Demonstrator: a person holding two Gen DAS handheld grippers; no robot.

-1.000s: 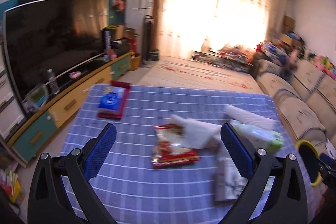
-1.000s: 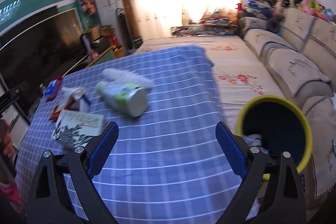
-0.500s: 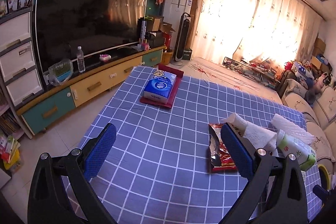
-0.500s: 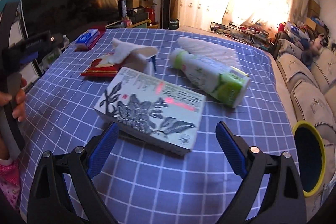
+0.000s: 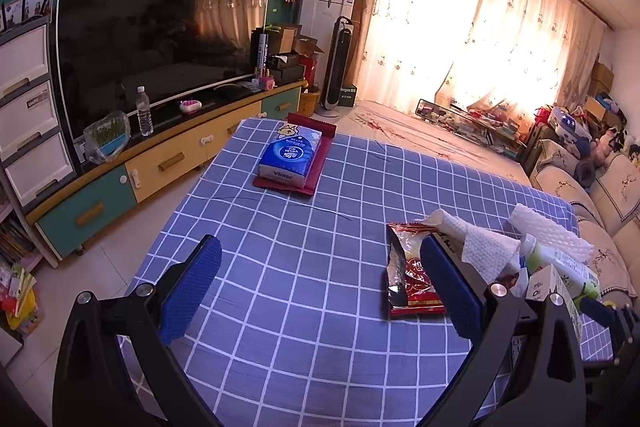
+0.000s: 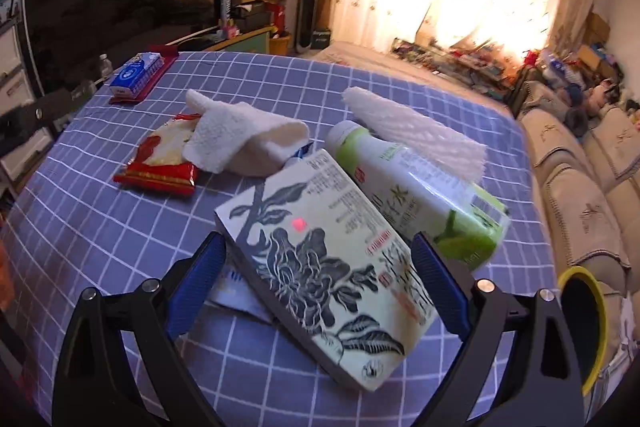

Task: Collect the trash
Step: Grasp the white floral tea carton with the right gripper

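Observation:
On the blue checked table lie a flat printed carton [image 6: 328, 255], a green and white bottle [image 6: 416, 191], a white foam net [image 6: 412, 127], a crumpled paper towel [image 6: 236, 135] and a red snack wrapper [image 6: 160, 163]. My right gripper [image 6: 318, 283] is open, its jaws either side of the carton, which lies tilted between them. My left gripper [image 5: 320, 287] is open and empty over bare cloth. The wrapper [image 5: 412, 279] sits just beyond its right finger, with the towel [image 5: 476, 243] and the bottle [image 5: 560, 267] further right.
A blue tissue pack [image 5: 290, 157] lies on a red tray [image 5: 320, 163] at the table's far side. A yellow-rimmed bin [image 6: 582, 319] stands off the table's right edge by the sofa [image 6: 592, 187]. A TV cabinet [image 5: 132, 167] runs along the left.
My right gripper has swung from the bin side and closed in until the carton lies between its open jaws. My left gripper has turned left, so the trash sits at its right.

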